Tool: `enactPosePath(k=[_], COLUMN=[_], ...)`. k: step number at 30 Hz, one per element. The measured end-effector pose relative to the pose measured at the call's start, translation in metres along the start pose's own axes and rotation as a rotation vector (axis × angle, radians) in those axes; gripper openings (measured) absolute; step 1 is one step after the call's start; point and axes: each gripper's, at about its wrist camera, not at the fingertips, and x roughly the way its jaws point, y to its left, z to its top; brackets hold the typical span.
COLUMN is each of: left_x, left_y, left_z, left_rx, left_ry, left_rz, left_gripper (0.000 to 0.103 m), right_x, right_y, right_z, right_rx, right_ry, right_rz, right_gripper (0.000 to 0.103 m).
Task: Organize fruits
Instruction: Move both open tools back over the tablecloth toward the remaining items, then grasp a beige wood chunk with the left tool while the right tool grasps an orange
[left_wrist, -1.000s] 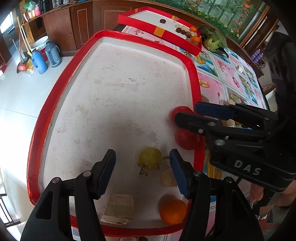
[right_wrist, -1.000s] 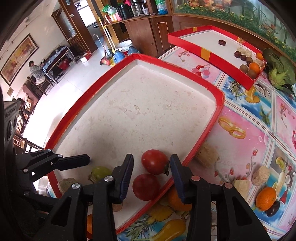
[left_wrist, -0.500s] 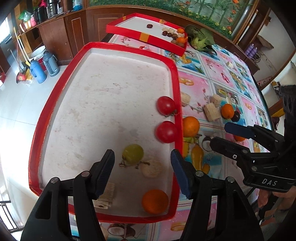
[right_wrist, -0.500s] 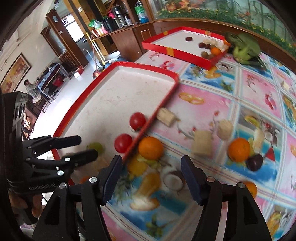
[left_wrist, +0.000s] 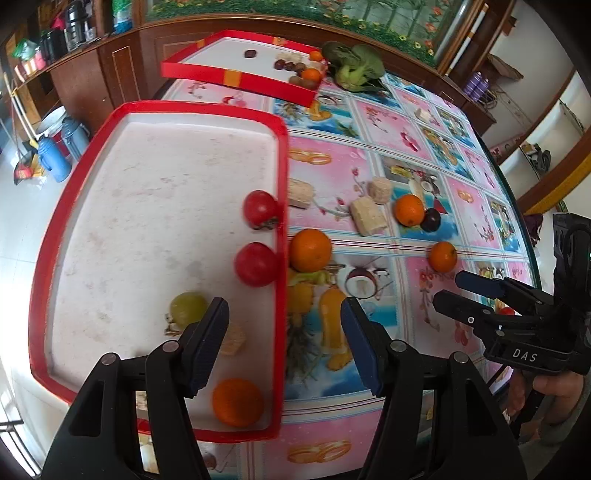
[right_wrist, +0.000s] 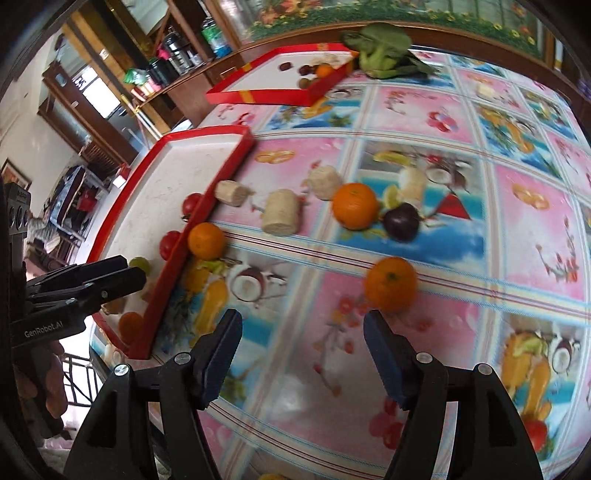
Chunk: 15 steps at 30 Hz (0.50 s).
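Note:
A red-rimmed white tray holds two red tomatoes, a green fruit and an orange. Three oranges lie on the tablecloth: one beside the tray rim, one by a dark plum, one nearer me. My left gripper is open and empty above the tray's right rim. My right gripper is open and empty, just short of the nearest orange; it also shows in the left wrist view.
Pale cake-like blocks lie on the tablecloth. A second red tray with small fruits stands at the back, with leafy greens beside it. The table edge runs along the right.
Both grippers have pulled back and to the right, away from the tray. My right gripper left the tomatoes and now faces the orange on the tablecloth. Both stay open.

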Motion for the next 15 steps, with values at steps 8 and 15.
enactPosePath(k=[8, 15], left_x=[0.007, 0.016], left_y=[-0.029, -0.048], left_z=[0.016, 0.047], left_rx=[0.063, 0.045], left_ry=[0.014, 0.018], left_rz=[-0.035, -0.073], left_gripper=[0.062, 0.062], right_x=[-0.007, 0.002], right_y=[-0.025, -0.037], right_z=[-0.004, 0.005], right_rx=[0.059, 0.078], right_ry=[-0.009, -0.01], right_rz=[-0.027, -0.034], right_gripper=[0.07, 0.069])
